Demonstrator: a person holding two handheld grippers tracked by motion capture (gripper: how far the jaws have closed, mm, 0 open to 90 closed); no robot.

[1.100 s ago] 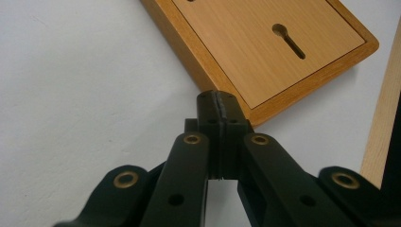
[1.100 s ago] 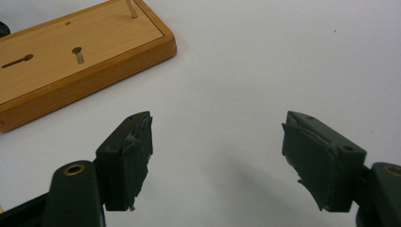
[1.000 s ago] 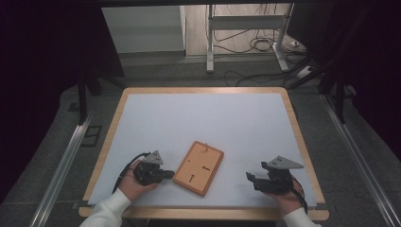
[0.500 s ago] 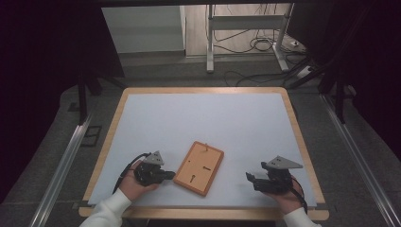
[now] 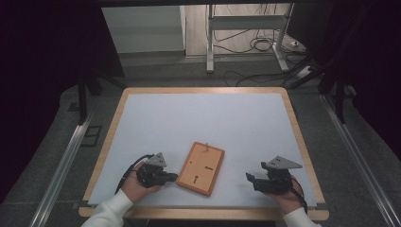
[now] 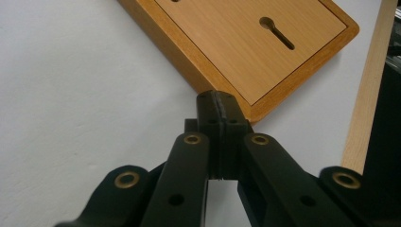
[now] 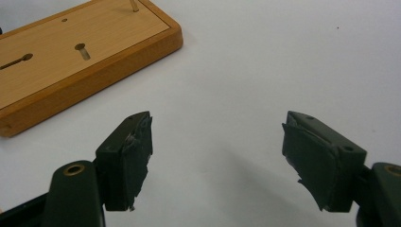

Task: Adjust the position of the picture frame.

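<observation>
A flat wooden board [image 5: 202, 168] with keyhole slots and a small upright peg lies near the front of the white table top. My left gripper [image 5: 172, 177] rests on the table just left of the board, jaws shut with nothing between them, tips close to the board's edge [image 6: 208, 78]. In the left gripper view its tips [image 6: 219, 101] meet right at that wooden rim. My right gripper [image 5: 249, 179] sits on the table to the right of the board, apart from it, jaws open and empty. The right gripper view has its fingertips [image 7: 217, 156] wide over bare table, the board [image 7: 71, 52] at upper left.
The white table top [image 5: 203, 123] has a wooden frame [image 5: 302, 142] around it. Metal rails run along both sides on the floor. Cables and a stand's legs [image 5: 246, 42] lie beyond the far edge.
</observation>
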